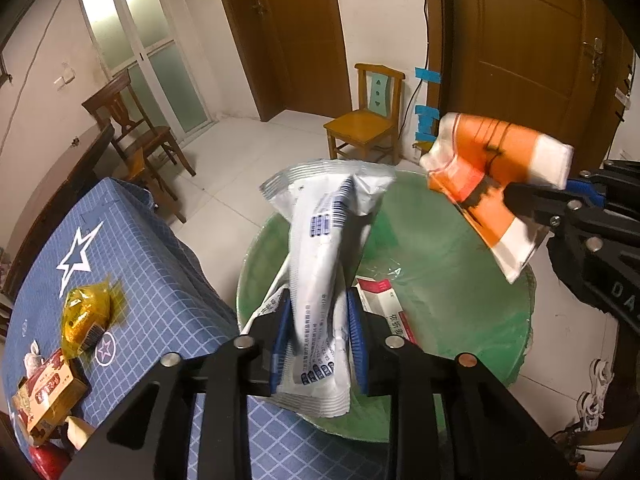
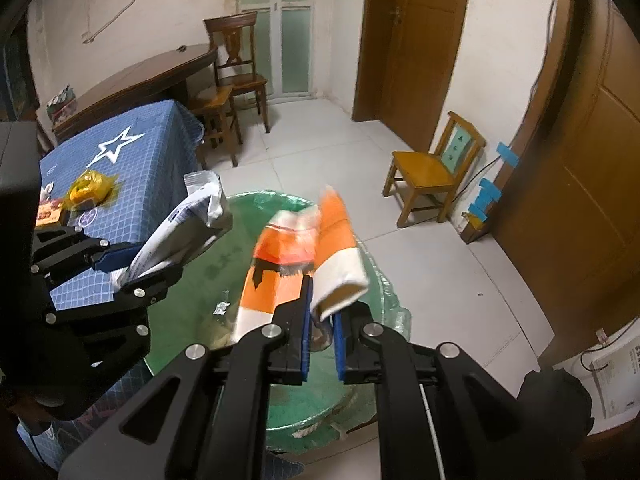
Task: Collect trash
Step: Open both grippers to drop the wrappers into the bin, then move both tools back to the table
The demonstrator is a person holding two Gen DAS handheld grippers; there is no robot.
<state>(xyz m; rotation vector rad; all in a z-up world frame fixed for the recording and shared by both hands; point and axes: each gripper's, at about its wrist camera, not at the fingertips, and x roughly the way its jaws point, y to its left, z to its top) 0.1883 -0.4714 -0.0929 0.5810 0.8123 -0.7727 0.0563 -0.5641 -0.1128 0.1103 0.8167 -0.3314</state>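
Observation:
A long white packet with blue print (image 1: 320,248) stands upright between the blue pads of my left gripper (image 1: 318,304), which press on its lower half. It hangs over the green-lined trash bin (image 1: 500,340). From the right side my right gripper (image 1: 548,196) holds an orange and white packet (image 1: 492,152) above the bin's far rim. In the right wrist view my right gripper (image 2: 322,308) is shut on that orange packet (image 2: 280,248) over the bin (image 2: 396,312). My left gripper (image 2: 148,268) with the white packet (image 2: 188,220) is at the left. A red and white box (image 1: 380,300) lies inside the bin.
The table under a blue checked cloth (image 1: 160,280) stands left of the bin. On it lie a yellow wrapper (image 1: 86,316) and a small red and tan box (image 1: 48,392). A low yellow chair (image 1: 364,120) and dark wooden chairs (image 1: 136,120) stand on the tiled floor beyond.

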